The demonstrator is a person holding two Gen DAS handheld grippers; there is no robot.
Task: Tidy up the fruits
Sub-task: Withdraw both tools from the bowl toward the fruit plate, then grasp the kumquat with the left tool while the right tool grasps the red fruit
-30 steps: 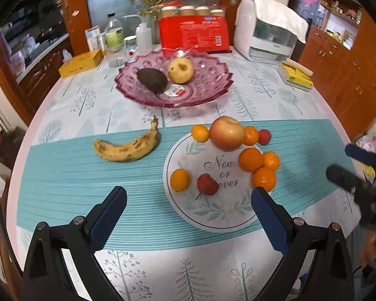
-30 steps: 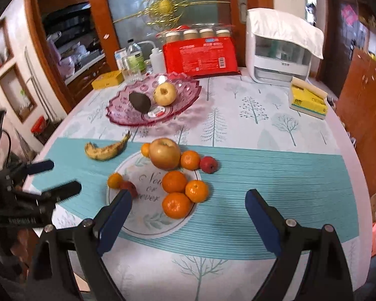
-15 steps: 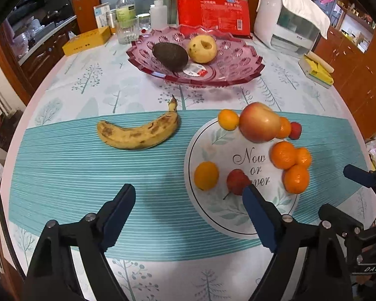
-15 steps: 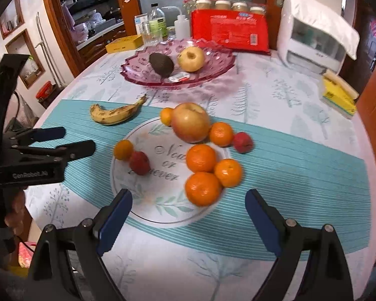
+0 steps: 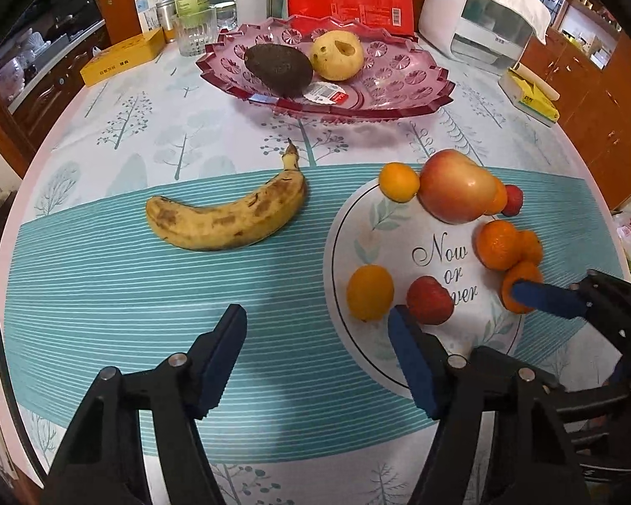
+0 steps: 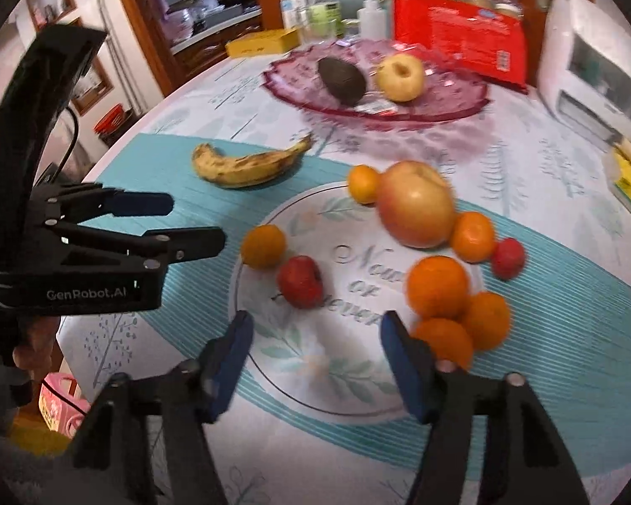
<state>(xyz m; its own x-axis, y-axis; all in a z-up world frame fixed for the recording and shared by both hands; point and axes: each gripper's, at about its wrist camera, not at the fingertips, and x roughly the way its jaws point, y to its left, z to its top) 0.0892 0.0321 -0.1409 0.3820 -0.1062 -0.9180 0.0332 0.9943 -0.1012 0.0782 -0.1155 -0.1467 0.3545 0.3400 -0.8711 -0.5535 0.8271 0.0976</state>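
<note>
Your left gripper (image 5: 317, 338) hovers released over the near part of the worktop (image 5: 105, 134), jaws apart and holding nothing, with its right fingertip just beside the red fruit (image 5: 430, 299) on the round printed mat (image 5: 437, 357). Your right gripper (image 6: 315, 338) is likewise released and empty, jaws apart above the near side of that mat; its right fingertip sits close to the nearest orange (image 6: 444, 338).

On the mat, a large apple (image 5: 456, 185) lies at the far side, with a small orange (image 5: 399, 182) touching its left and another orange partly hidden behind its right. A second small red fruit (image 5: 512, 200) lies just off the mat's far right edge. Three oranges (image 6: 458, 307) are clustered at the mat's right edge, touching each other. One more orange (image 5: 370, 292) lies at the mat's near left, just beside the red fruit.

A spotted banana (image 5: 231, 216) lies on the teal stripe of the worktop, left of the mat and apart from it, stem pointing toward the far edge.

Near the far edge, the pink glass dish (image 5: 408, 84) holds an avocado (image 5: 278, 68) and a yellow apple (image 5: 336, 54), side by side. A yellow box (image 5: 122, 57) rests toward the far left edge.
</note>
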